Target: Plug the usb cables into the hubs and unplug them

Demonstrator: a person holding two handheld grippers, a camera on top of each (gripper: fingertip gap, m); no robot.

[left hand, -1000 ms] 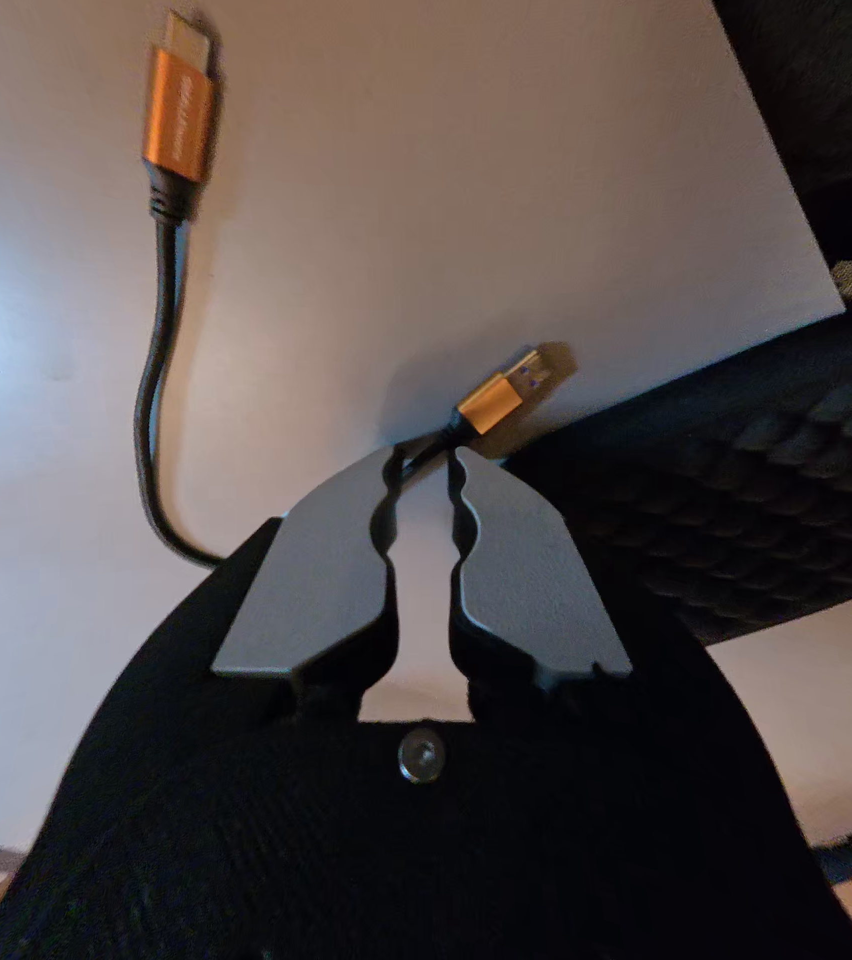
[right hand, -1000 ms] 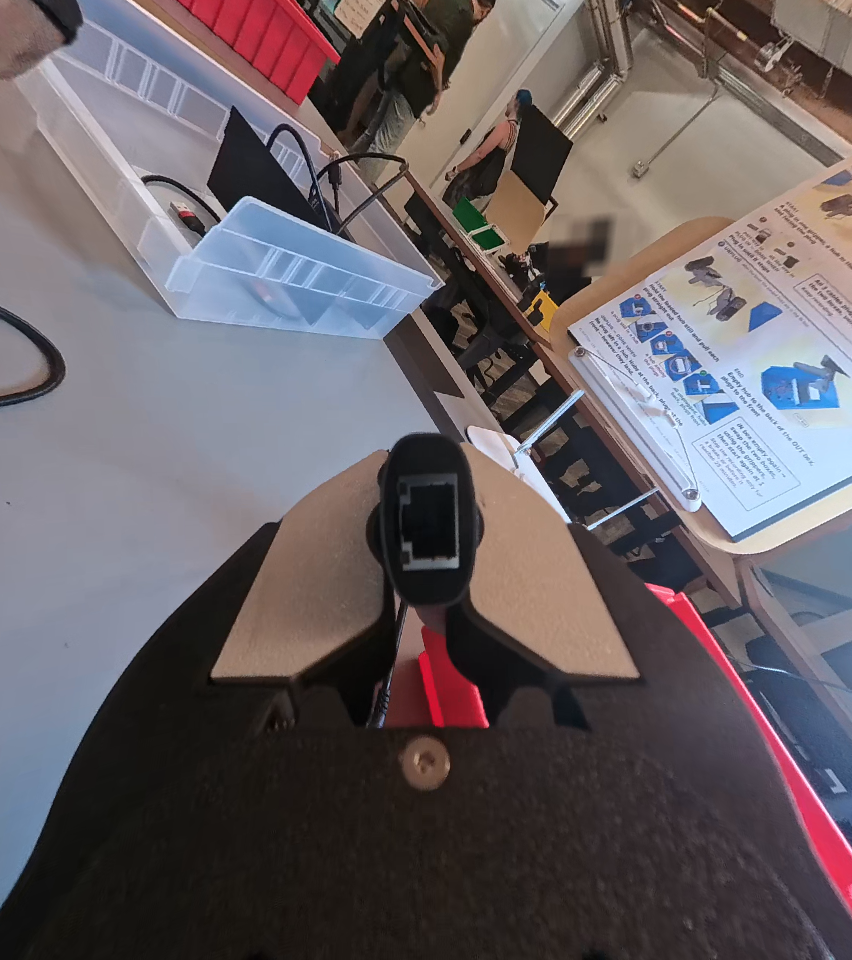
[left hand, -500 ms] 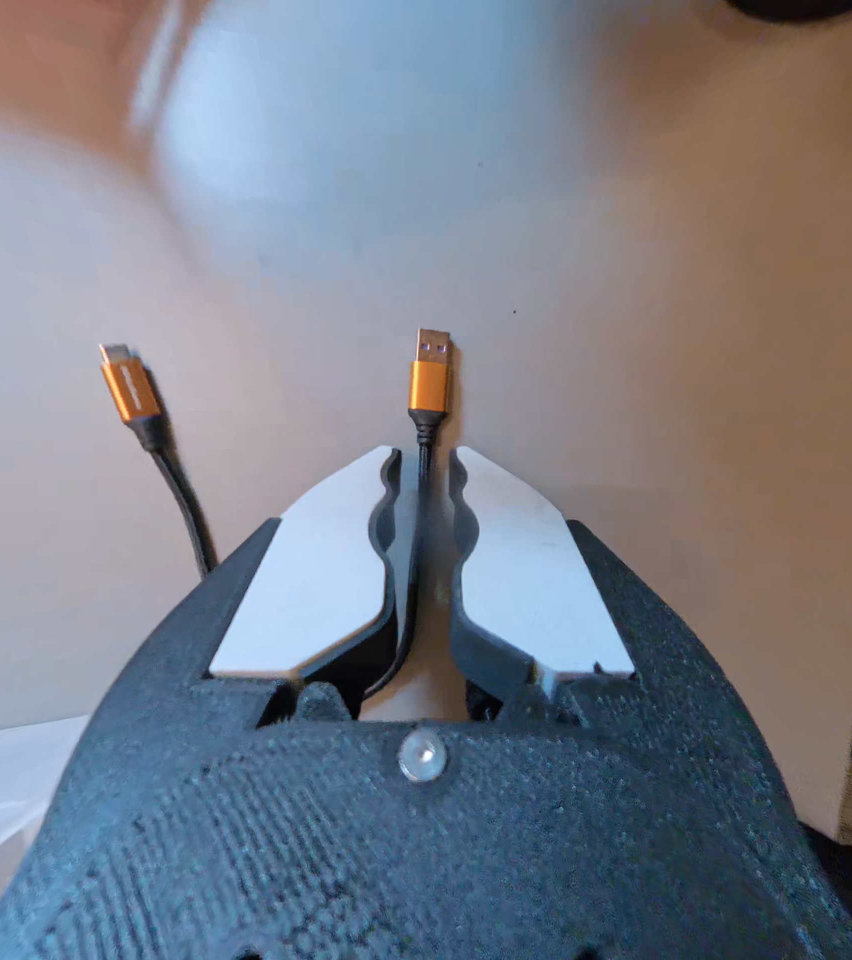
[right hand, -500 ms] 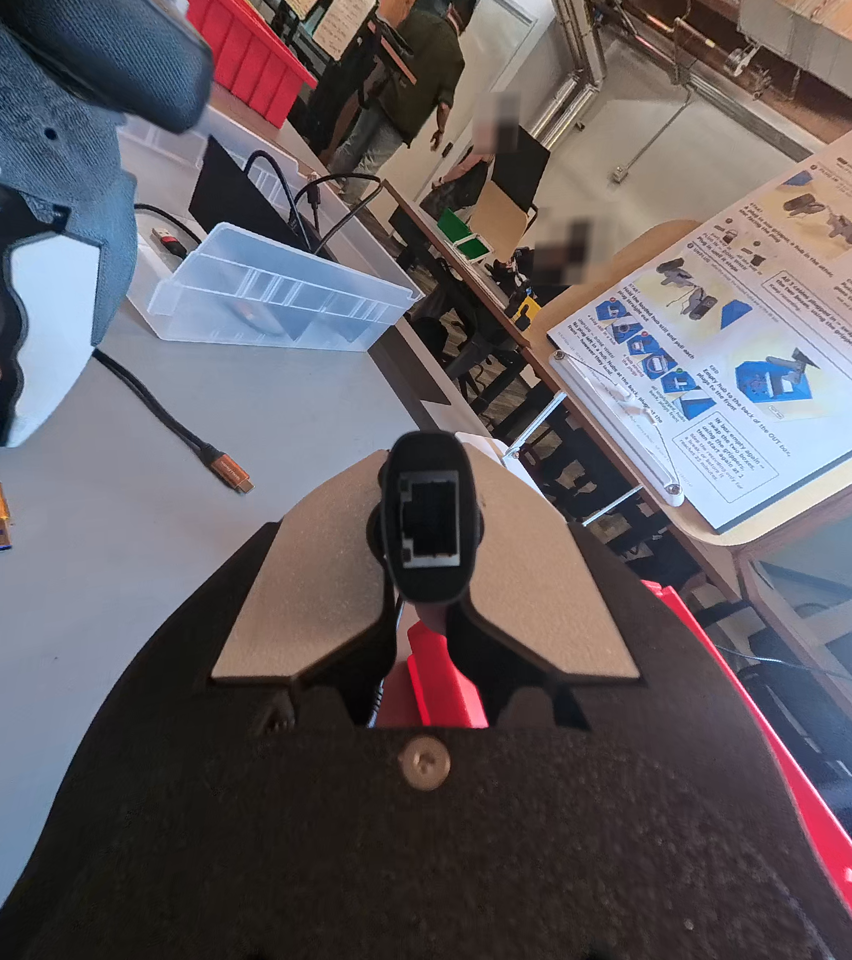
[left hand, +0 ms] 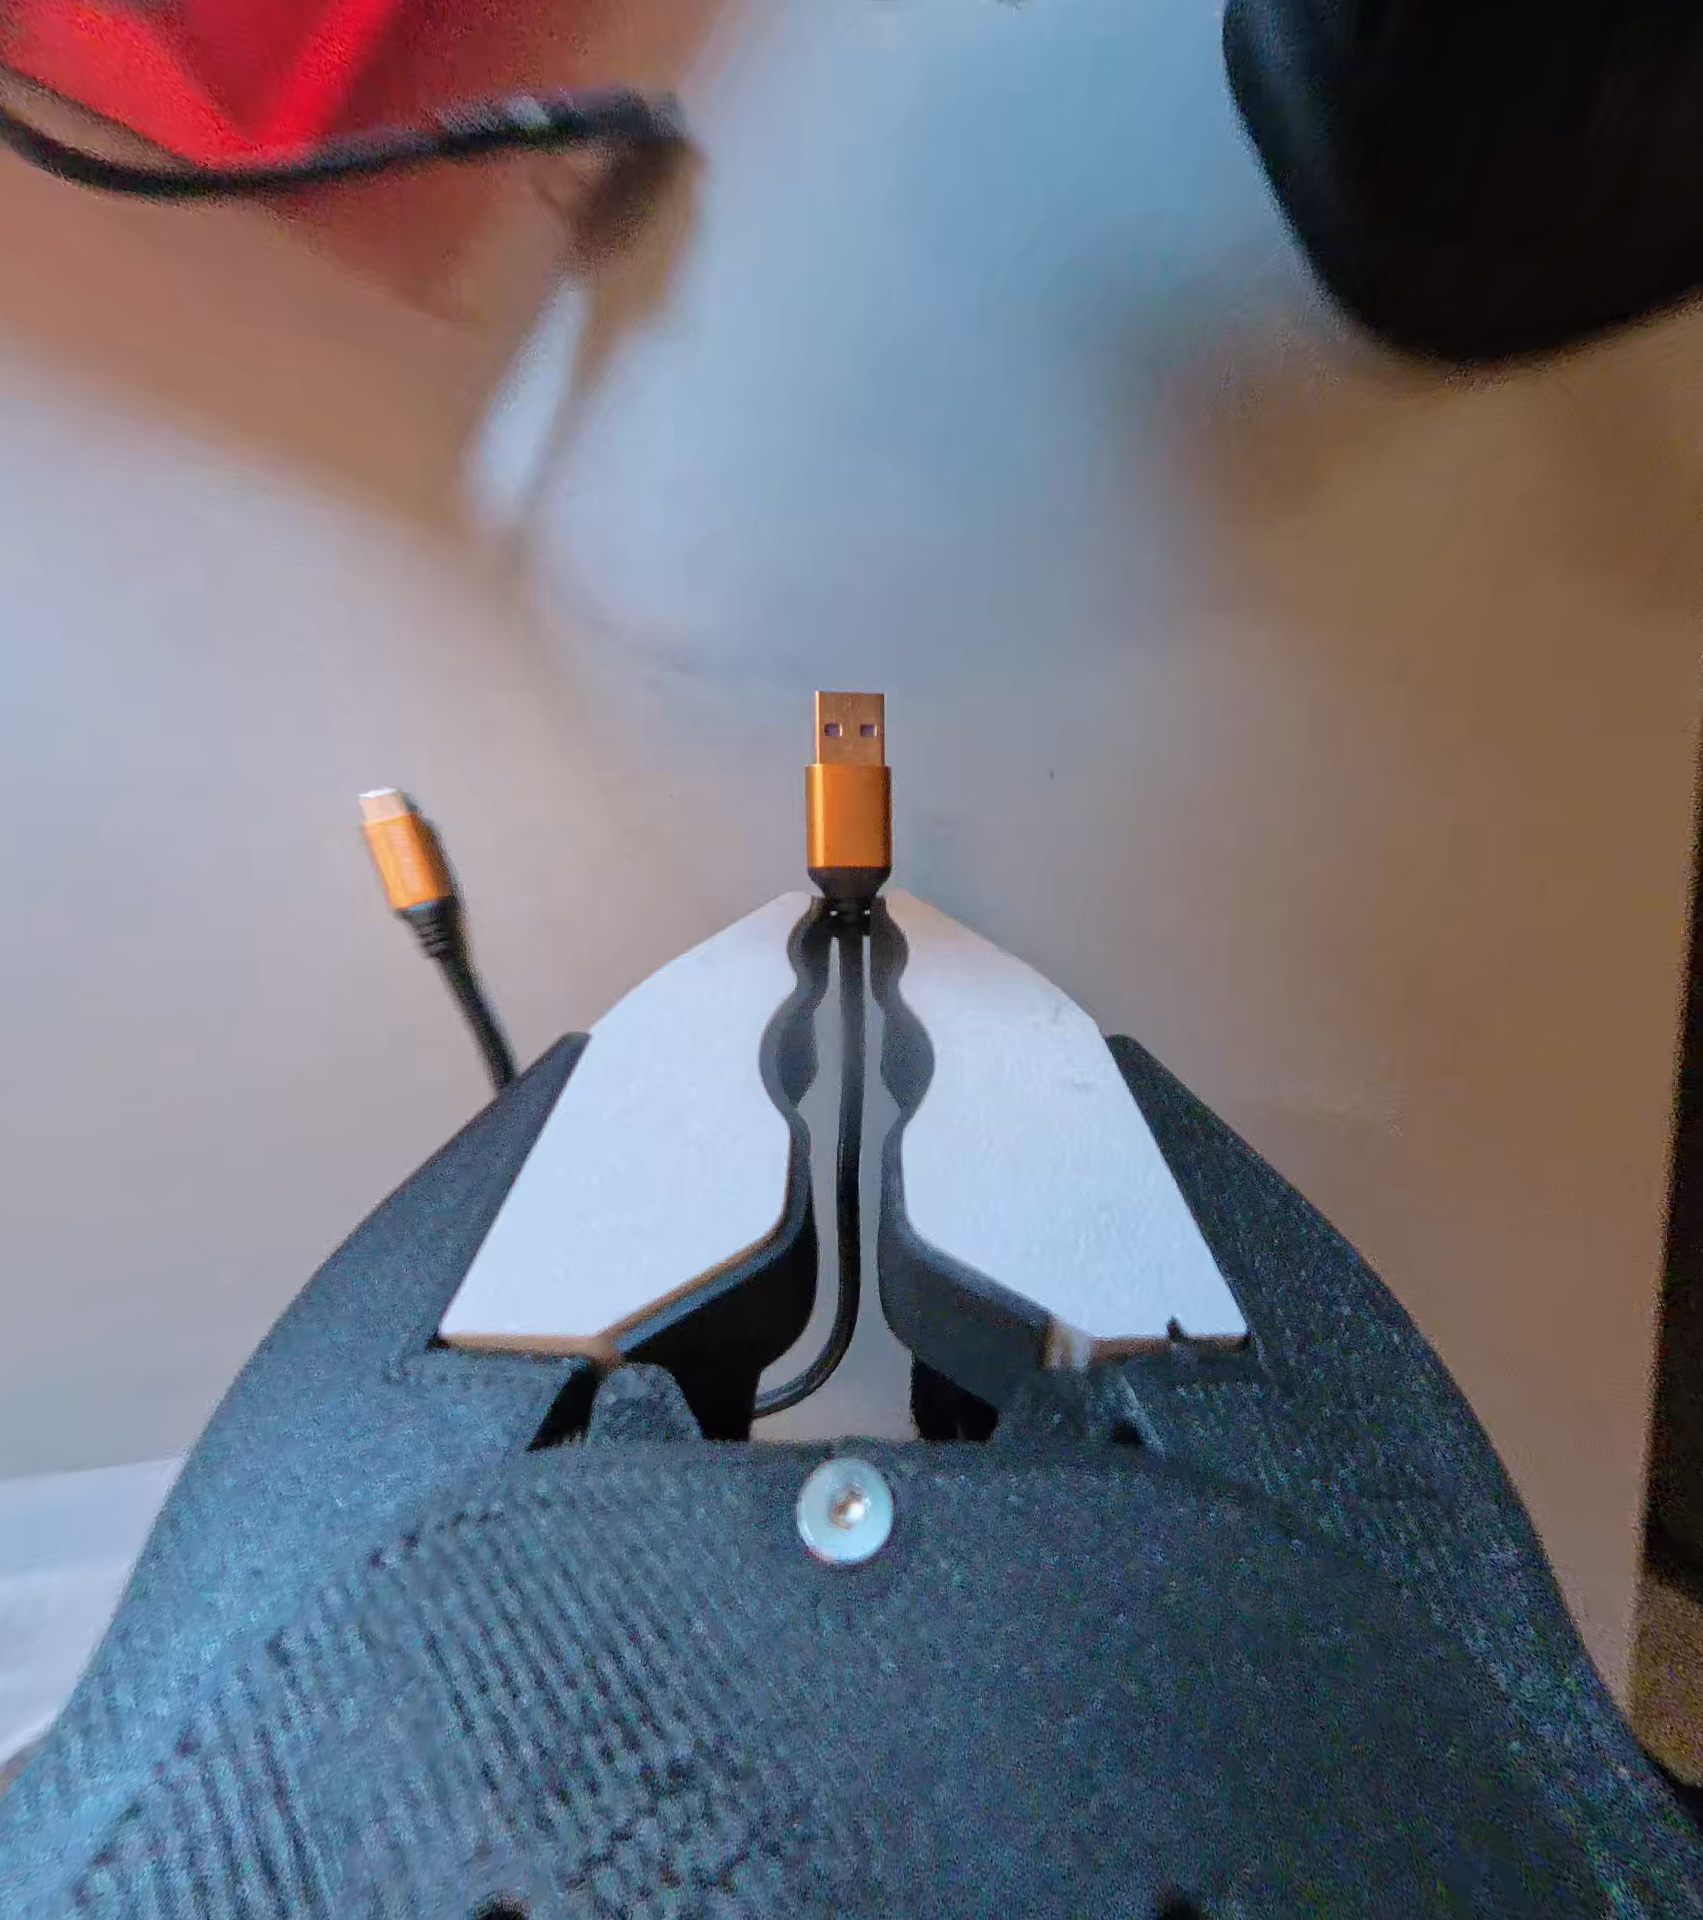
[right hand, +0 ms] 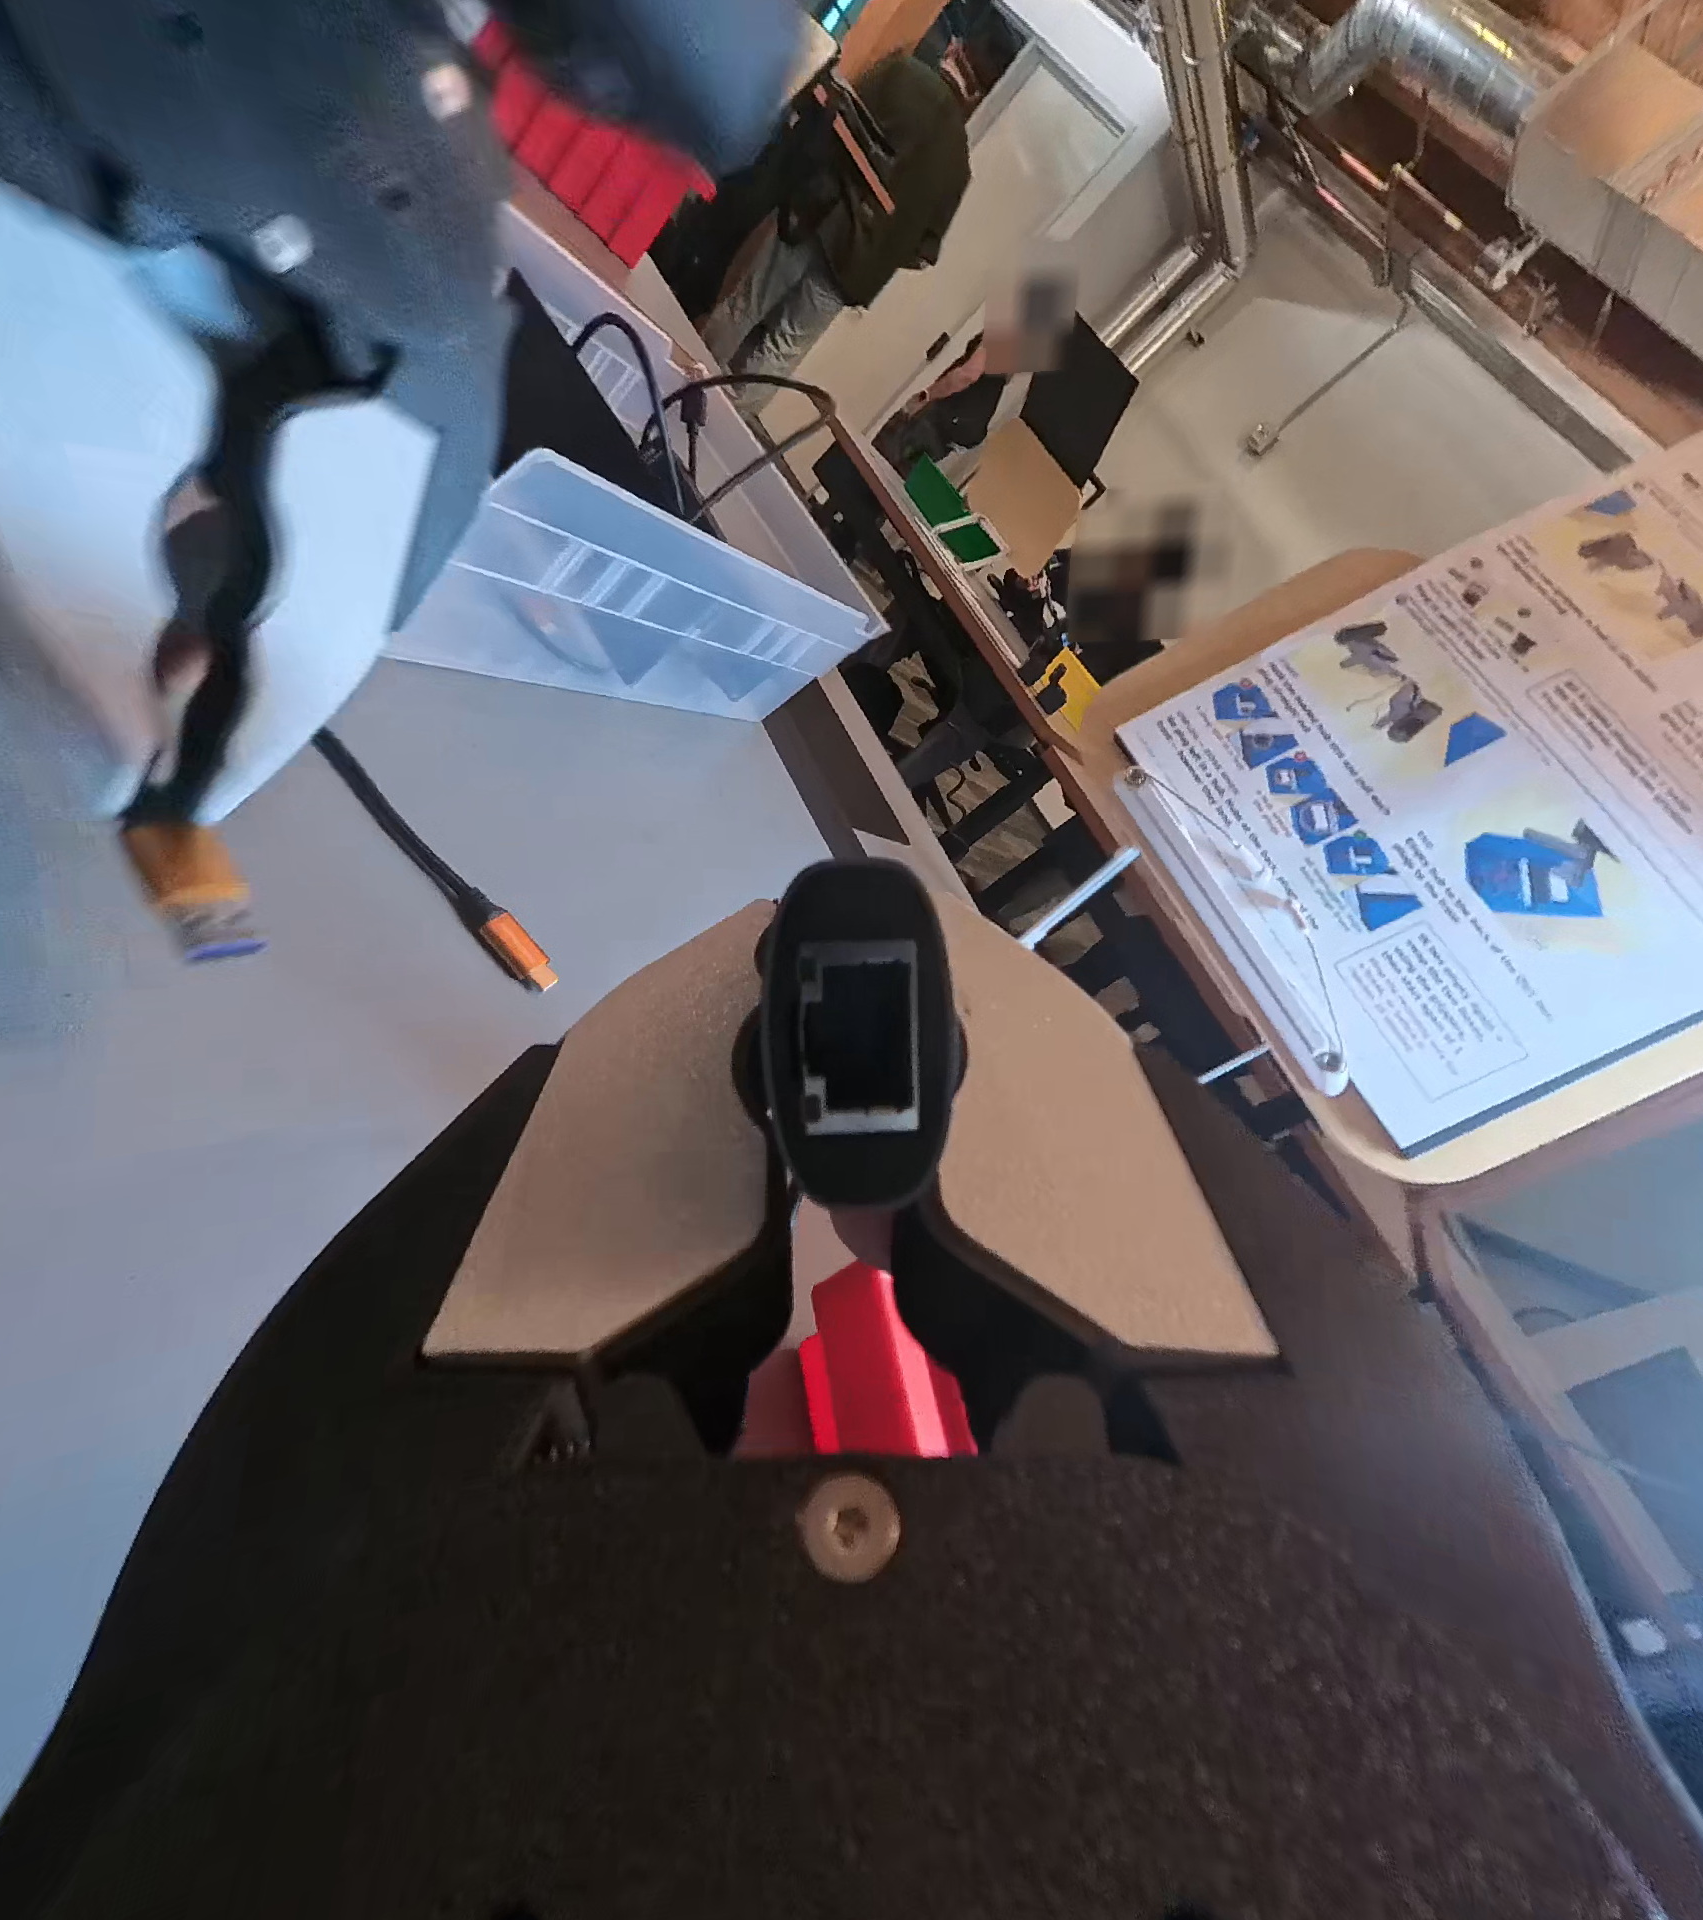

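Observation:
My left gripper is shut on a black USB cable just behind its orange USB-A plug, which points straight ahead above the grey table. The cable's other end, a smaller orange plug, hangs to the left. My right gripper is shut on a black hub, whose end port faces the camera. In the right wrist view the left gripper hangs blurred at the upper left with the orange USB-A plug below its tips, and the small orange plug lies near the table.
A clear plastic organiser tray stands at the back of the grey table. A red bin shows under the hub. An instruction sheet lies on a wooden side table to the right. People stand in the background.
My left gripper has closed in on the cable and moved toward the right gripper; the USB-A plug now points straight out of its tips. The hub stays held in my right gripper.

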